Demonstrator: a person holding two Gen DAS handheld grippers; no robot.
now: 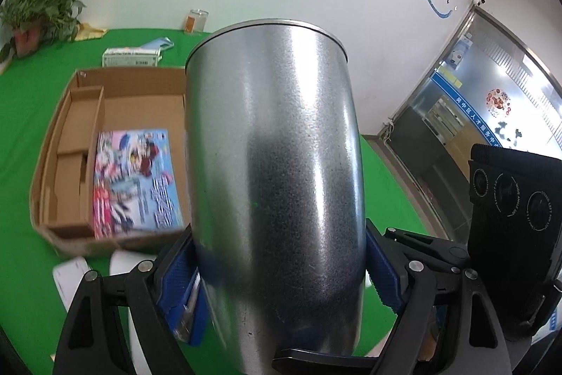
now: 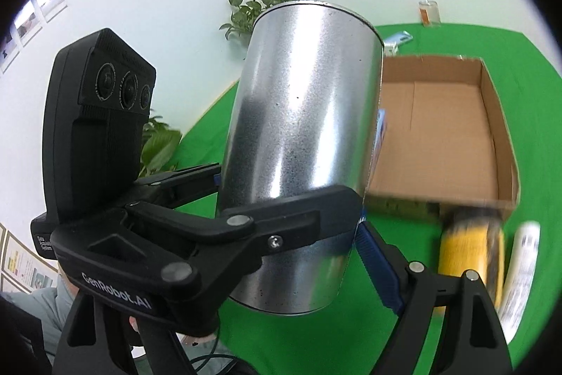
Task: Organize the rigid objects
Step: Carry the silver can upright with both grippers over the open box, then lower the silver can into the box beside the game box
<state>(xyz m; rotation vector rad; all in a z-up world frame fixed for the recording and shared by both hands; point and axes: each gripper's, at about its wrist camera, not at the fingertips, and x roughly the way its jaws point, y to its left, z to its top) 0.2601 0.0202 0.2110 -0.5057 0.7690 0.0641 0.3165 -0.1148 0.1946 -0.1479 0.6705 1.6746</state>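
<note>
A tall silver metal can (image 1: 274,171), speckled and shiny, wider at its far end, is held off the green table, tilted slightly. Behind it an open cardboard box (image 1: 63,129) is seen, with a colourful booklet (image 1: 135,181) laid flat inside.

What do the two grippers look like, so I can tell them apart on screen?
Alike: the left gripper and right gripper are black plastic linkages with silver rivets and ribbed blue pads. Each carries a black block with three lenses. One bears "GenRobot.AI" lettering.
</note>
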